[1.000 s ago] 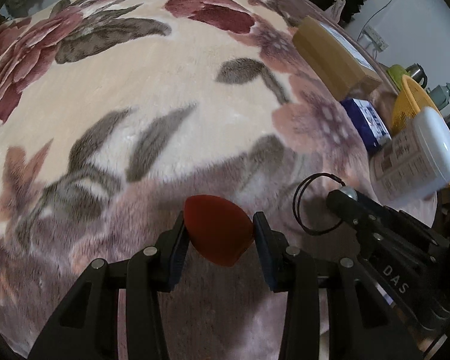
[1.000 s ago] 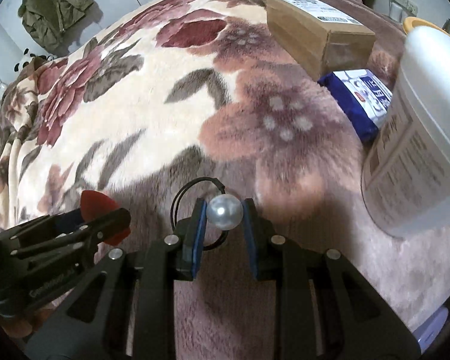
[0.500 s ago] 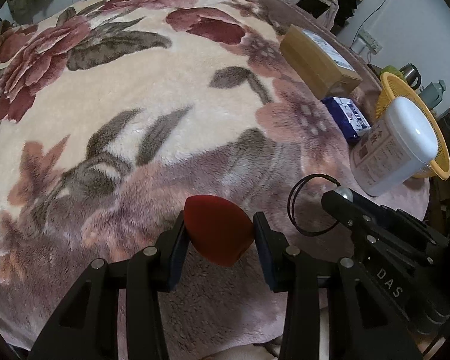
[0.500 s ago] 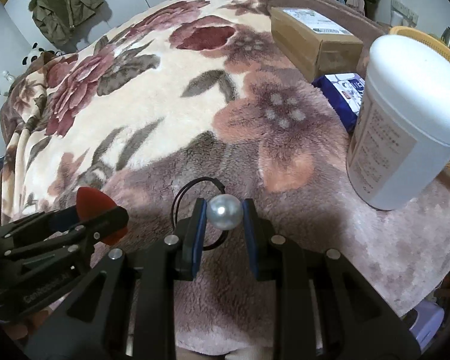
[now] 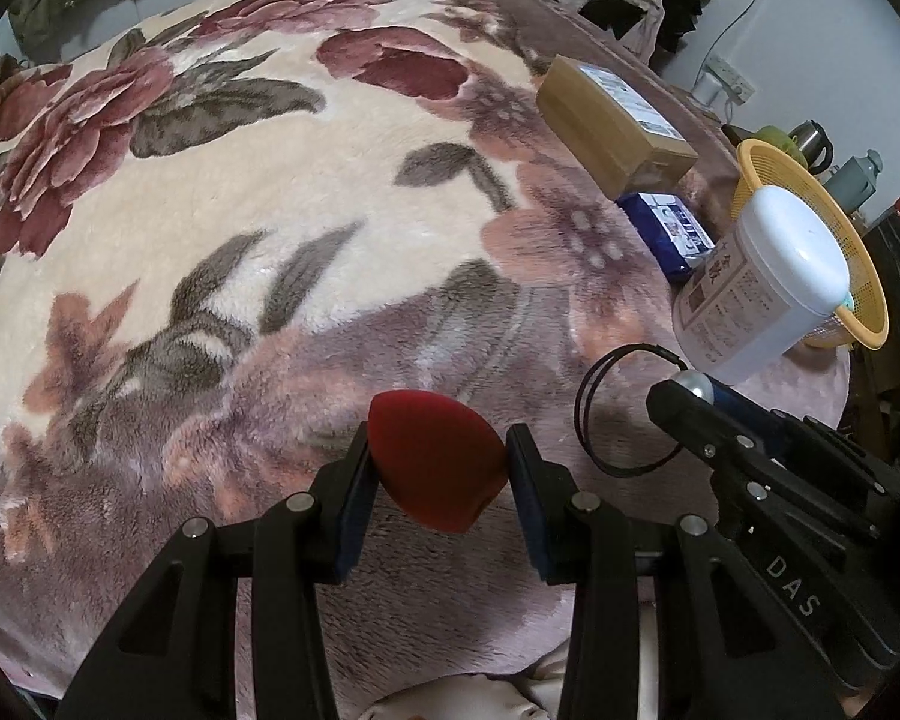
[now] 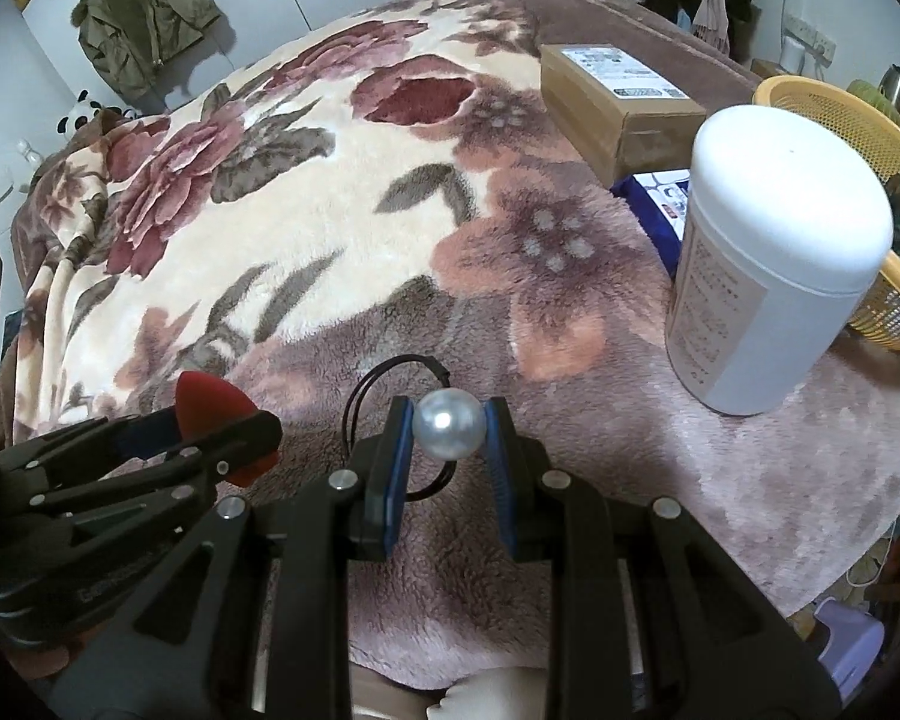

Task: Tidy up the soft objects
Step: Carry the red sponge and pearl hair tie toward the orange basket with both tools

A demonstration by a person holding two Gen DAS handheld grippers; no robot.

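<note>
My left gripper (image 5: 438,462) is shut on a red teardrop makeup sponge (image 5: 435,459) and holds it above the floral blanket (image 5: 270,210). My right gripper (image 6: 449,435) is shut on the pearl bead (image 6: 449,433) of a black hair tie (image 6: 384,384), whose loop hangs behind the fingers. In the left wrist view the right gripper (image 5: 684,390) is at the right with the hair tie loop (image 5: 606,414). In the right wrist view the left gripper (image 6: 222,414) with the red sponge (image 6: 210,399) is at the left.
A white lidded canister (image 6: 768,252) stands at the right near the blanket's edge. Behind it are a yellow mesh basket (image 6: 870,144), a blue packet (image 5: 666,234) and a cardboard box (image 6: 618,96). A green jacket (image 6: 138,30) hangs on the far wall.
Both grippers have risen and pulled back from the blanket with their objects held. More of the canister, basket and blanket edge show now.
</note>
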